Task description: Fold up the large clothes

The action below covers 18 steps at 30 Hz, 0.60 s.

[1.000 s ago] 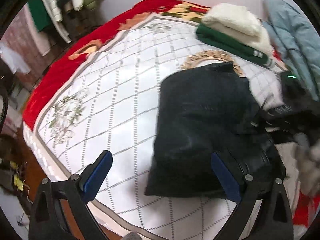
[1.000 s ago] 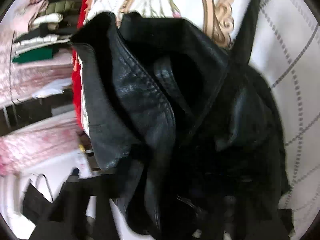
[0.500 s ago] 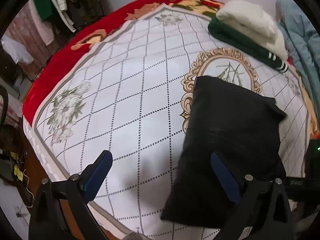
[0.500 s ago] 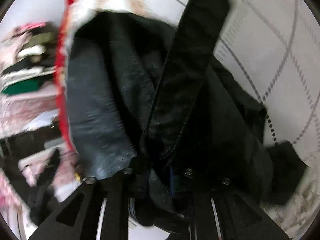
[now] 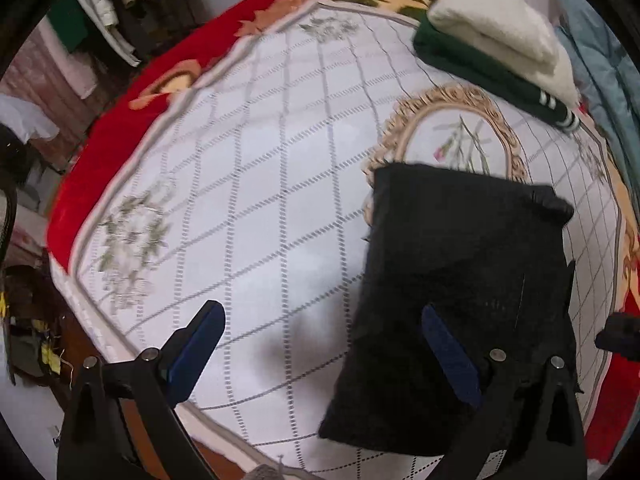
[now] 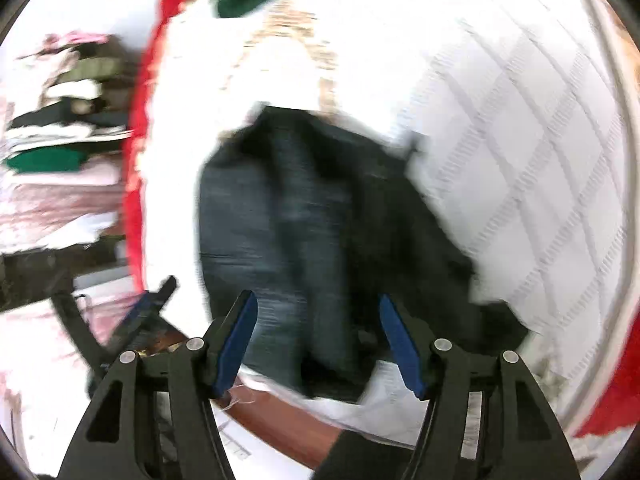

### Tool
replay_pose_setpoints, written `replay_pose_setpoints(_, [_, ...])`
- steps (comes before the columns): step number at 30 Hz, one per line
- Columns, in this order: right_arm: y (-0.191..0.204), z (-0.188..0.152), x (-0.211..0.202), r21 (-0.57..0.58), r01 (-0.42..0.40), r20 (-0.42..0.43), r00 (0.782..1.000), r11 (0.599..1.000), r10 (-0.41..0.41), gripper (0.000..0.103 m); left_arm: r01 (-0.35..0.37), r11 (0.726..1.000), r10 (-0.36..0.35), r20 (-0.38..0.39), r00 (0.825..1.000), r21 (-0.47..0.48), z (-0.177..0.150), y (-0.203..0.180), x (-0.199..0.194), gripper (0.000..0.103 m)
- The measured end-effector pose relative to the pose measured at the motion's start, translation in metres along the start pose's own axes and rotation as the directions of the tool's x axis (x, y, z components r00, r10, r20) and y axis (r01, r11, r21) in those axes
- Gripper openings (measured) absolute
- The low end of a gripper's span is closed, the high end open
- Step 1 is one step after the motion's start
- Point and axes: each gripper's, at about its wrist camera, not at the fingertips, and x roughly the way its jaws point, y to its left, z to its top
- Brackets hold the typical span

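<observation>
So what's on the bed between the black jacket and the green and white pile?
Just bare bedspread: the gold oval frame with a flower printed on it, seen in the left wrist view between the folded black jacket and the stacked clothes.

The left gripper [image 5: 320, 344] hung wide open above the bed [image 5: 248, 184], nothing between its blue pads. A folded black garment [image 5: 460, 264] lay flat on the white quilted cover, overlapping a gold oval medallion [image 5: 452, 132]. Beyond sat a green-and-cream folded stack [image 5: 496, 52].
</observation>
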Motion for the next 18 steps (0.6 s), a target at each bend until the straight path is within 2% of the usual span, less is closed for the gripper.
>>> replay_pose_setpoints(3, [0.039,0.013,0.018,-0.032,-0.106,-0.020,0.994,0.994,0.106,0.066,-0.046,0.998,0.046,-0.005,0.999,-0.040,0.006,0.013,-0.010,0.100])
replay_pose_setpoints(5, [0.058,0.019,0.047,-0.028,-0.136,-0.041,0.990,0.990,0.135,0.064,-0.071,0.995,0.070,-0.015,0.997,-0.073,0.010,0.023,-0.013,0.100])
replay_pose_setpoints(7, [0.068,0.025,0.066,-0.034,-0.097,-0.057,0.994,0.995,0.095,0.056,-0.093,0.991,0.092,-0.019,0.996,-0.092,0.011,0.029,-0.014,0.100])
replay_pose_setpoints(8, [0.076,0.035,0.083,-0.073,0.013,-0.057,0.998,0.997,-0.017,0.045,-0.099,0.989,0.098,-0.013,0.995,-0.106,0.013,0.033,-0.014,0.100])
replay_pose_setpoints(9, [0.083,0.040,0.095,-0.083,0.077,-0.065,0.994,0.994,-0.083,0.031,-0.102,0.988,0.101,-0.008,0.995,-0.119,0.013,0.035,-0.013,0.100])
replay_pose_setpoints(11, [0.068,0.048,0.116,-0.065,0.182,-0.118,0.975,0.981,-0.189,0.020,-0.087,0.986,0.087,-0.006,0.996,-0.144,0.015,0.041,-0.004,0.100])
replay_pose_setpoints(12, [0.062,0.053,0.122,-0.049,0.210,-0.132,0.968,0.977,-0.214,0.005,-0.075,0.986,0.074,-0.009,0.997,-0.150,0.015,0.042,0.002,0.100])
replay_pose_setpoints(13, [0.059,0.057,0.126,-0.042,0.253,-0.141,0.956,0.967,-0.256,0.001,-0.062,0.987,0.060,-0.014,0.998,-0.151,0.015,0.042,0.006,0.100])
replay_pose_setpoints(16, [0.061,0.068,0.133,-0.071,0.271,-0.176,0.944,0.960,-0.280,0.001,0.011,0.990,-0.017,-0.036,0.999,-0.137,0.016,0.041,0.031,0.100])
replay_pose_setpoints(18, [0.060,0.070,0.126,-0.100,0.205,-0.195,0.956,0.974,-0.221,0.005,0.066,0.991,-0.072,-0.053,0.996,-0.114,0.017,0.039,0.040,0.100])
